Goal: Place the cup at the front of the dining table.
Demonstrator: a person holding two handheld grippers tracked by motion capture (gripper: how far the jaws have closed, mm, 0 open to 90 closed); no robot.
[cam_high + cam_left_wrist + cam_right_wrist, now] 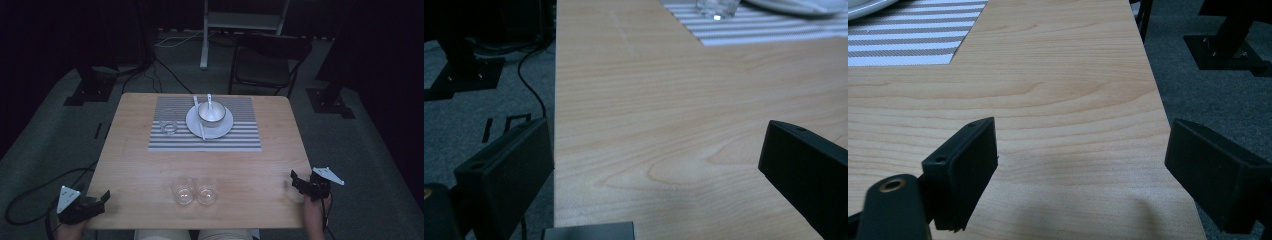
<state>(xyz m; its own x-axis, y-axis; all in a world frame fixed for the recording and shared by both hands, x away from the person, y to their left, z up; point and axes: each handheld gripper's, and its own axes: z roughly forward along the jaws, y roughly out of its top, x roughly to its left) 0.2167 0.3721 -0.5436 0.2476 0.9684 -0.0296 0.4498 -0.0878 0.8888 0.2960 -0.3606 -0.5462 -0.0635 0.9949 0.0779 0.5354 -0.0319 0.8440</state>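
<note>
Two small clear glass tumblers (194, 190), round and smooth, are seen side by side, touching, near the front edge of the pale wood-grained bench (260, 170). Farther back, a striped mat (240, 135) is laid; its contents are dim. The left tongs (102, 198) and right tongs (296, 180) are held wide open, empty, at the bench's front corners.

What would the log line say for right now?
left gripper: open, at table's near-left corner | right gripper: open, at right edge | two glasses: untouched, near edge | bowl: on plate
</note>
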